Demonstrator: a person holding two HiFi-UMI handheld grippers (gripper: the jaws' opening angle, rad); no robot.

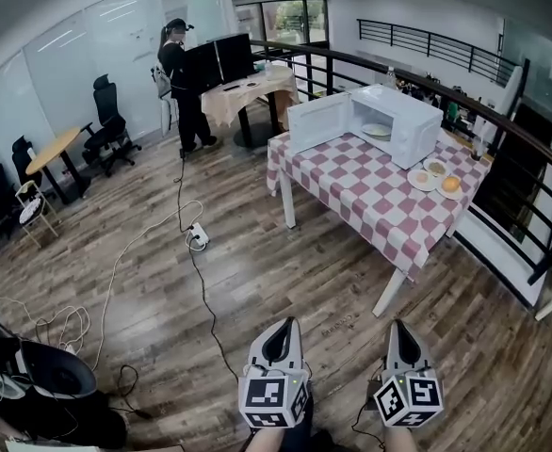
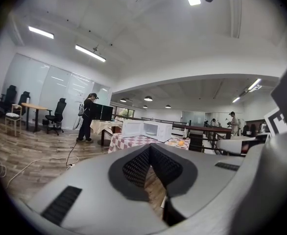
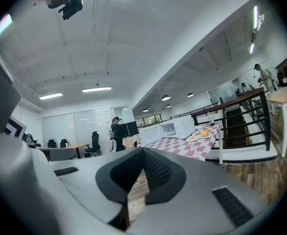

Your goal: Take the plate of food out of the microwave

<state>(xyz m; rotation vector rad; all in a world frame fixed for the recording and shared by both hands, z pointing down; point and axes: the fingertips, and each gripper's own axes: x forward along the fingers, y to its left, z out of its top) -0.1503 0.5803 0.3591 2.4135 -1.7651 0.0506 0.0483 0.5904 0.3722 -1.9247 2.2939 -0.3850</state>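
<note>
Jaws closed on nothing at left hand-held gripper (image 1: pixel 284 326) and right hand-held gripper (image 1: pixel 400 328), low over the wooden floor (image 1: pixel 285 262), well apart from the table (image 1: pixel 351 185), plate of food (image 1: pixel 377 131) inside the open microwave (image 1: pixel 410 111) near its far edge.

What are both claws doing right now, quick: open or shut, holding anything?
Grey left claw: shut, holding nothing.
Grey right claw: shut, holding nothing.

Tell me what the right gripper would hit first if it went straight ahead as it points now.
The way ahead of the right gripper looks free at first; then probably the near end of the checkered table, though depth is unclear.
</note>
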